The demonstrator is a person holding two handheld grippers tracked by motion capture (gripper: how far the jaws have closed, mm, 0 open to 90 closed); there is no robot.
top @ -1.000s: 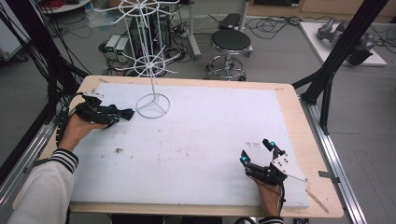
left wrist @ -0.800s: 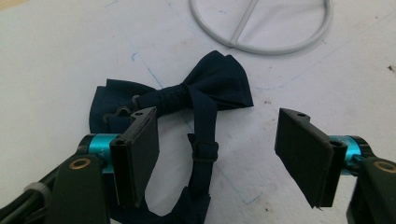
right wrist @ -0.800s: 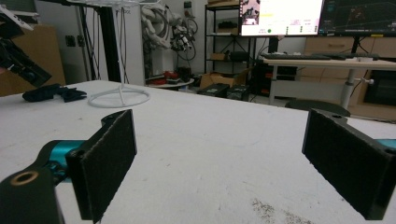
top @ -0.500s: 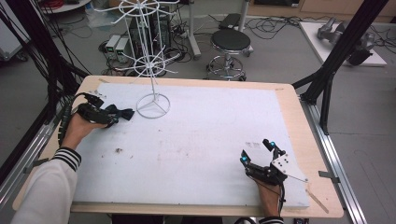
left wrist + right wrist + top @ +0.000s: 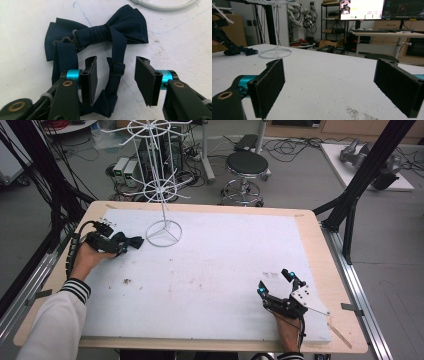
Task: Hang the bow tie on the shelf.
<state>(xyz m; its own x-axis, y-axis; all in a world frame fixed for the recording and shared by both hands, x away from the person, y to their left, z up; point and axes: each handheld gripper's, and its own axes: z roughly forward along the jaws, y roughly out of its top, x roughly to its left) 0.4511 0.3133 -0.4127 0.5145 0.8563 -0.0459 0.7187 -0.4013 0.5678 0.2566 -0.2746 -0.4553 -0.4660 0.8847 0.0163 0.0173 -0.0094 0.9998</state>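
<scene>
A dark navy bow tie (image 5: 100, 33) with its neck strap lies flat on the white table cover (image 5: 225, 255) at the far left, beside the rack's ring base. My left gripper (image 5: 116, 72) is open right over it, and one run of the strap (image 5: 115, 67) passes between the two jaws. From above, the bow tie (image 5: 131, 241) pokes out just past the left gripper (image 5: 119, 245). My right gripper (image 5: 276, 282) rests near the table's front right, open, with nothing between its pads (image 5: 270, 85). Far off to the left, the bow tie (image 5: 247, 51) also appears in the right gripper view.
A white wire display rack (image 5: 160, 185) stands at the back left on a ring base (image 5: 163, 234). Small dark crumbs (image 5: 127, 281) dot the cover. A stool (image 5: 246, 167), cables and electronics sit on the floor beyond the table's far edge.
The left gripper has edged slightly toward the bow tie and rack base. The right gripper has stayed put.
</scene>
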